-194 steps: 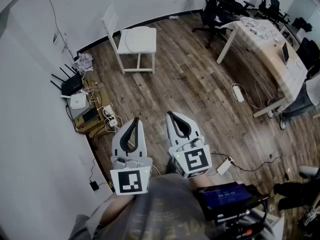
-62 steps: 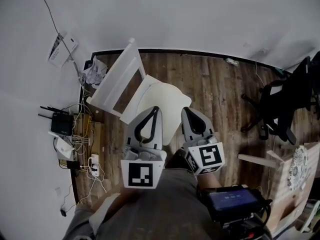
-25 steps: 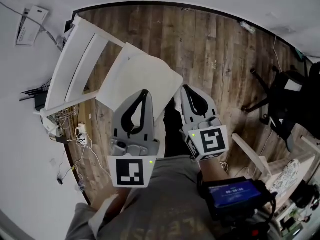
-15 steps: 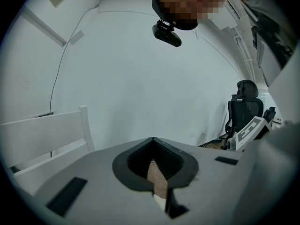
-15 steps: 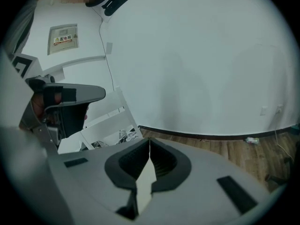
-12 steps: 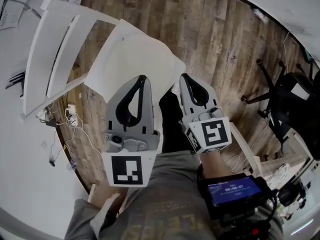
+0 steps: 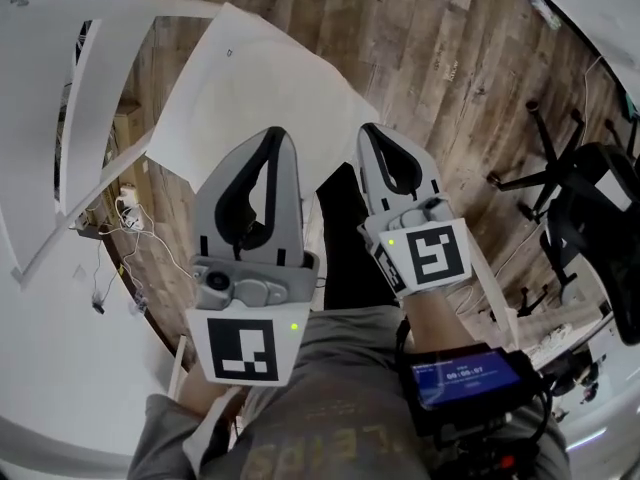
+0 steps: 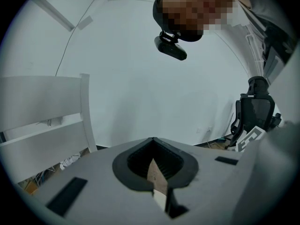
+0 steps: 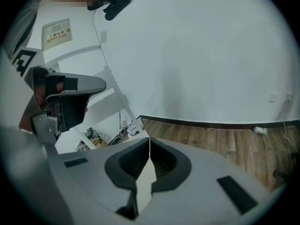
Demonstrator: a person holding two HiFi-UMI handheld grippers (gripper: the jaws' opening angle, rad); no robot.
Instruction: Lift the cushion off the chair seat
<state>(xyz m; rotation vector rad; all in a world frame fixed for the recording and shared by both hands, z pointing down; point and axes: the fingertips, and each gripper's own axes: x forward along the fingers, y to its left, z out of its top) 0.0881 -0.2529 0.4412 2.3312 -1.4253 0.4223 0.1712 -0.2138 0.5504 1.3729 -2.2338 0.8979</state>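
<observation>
From above, the head view shows the most. The white cushion (image 7: 250, 78) lies flat on the seat of the white chair (image 7: 100, 98), at about 11 o'clock in that picture. The chair's back runs down the 9 o'clock side. Only this view shows the top of the cushion.

The left gripper (image 7: 277, 133) points up toward 12 o'clock, and its tip shows in front of the near edge of the cushion. The right gripper (image 7: 372, 128) is beside it at 1 o'clock, with its tip just beside the cushion's near corner. The head view cannot tell if the 2 tips touch the cushion.

The 2 gripper views show the fingers best. In the left gripper view the 2 jaws meet at the tip, pressed together with nothing between them. In the right gripper view it is the same: the jaws are closed tight and hold nothing.

The left gripper view alone shows the chair's back from the side, at 9 o'clock, with a plain white wall (image 8: 154, 88) behind it. A black office chair (image 8: 255, 114) stands at 3 o'clock there.

The right gripper view alone shows a small sign (image 9: 56, 33) high on the wall at 10 o'clock. It also shows the wood floor (image 9: 220, 137) at 4 o'clock and a tangle of cables (image 9: 96, 137) at 8 o'clock.
</observation>
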